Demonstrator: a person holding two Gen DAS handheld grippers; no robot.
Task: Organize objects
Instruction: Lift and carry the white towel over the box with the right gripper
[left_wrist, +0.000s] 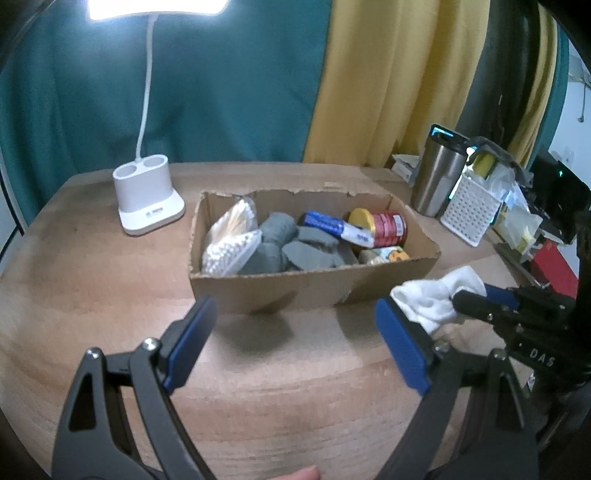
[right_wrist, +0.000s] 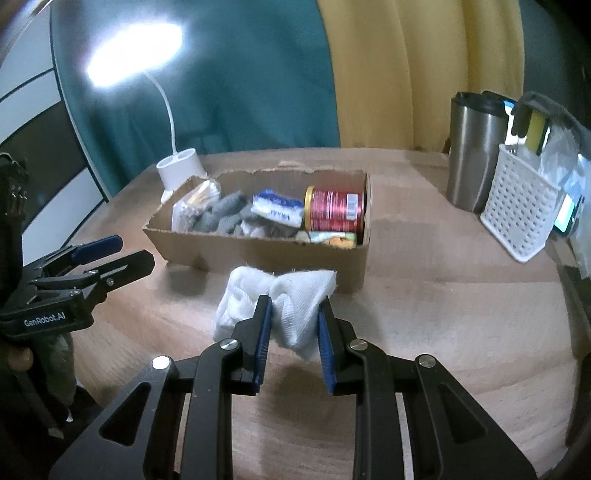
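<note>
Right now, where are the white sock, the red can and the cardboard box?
white sock (right_wrist: 295, 306), right wrist view, bunched middle.
red can (right_wrist: 334, 212), right wrist view, its label.
cardboard box (left_wrist: 295, 286), left wrist view, front wall.

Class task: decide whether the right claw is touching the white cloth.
Touching. The right wrist view shows the right claw closed on the white cloth, with both blue pads pressed into the fabric and the bundle bulging out between and above them.
</note>
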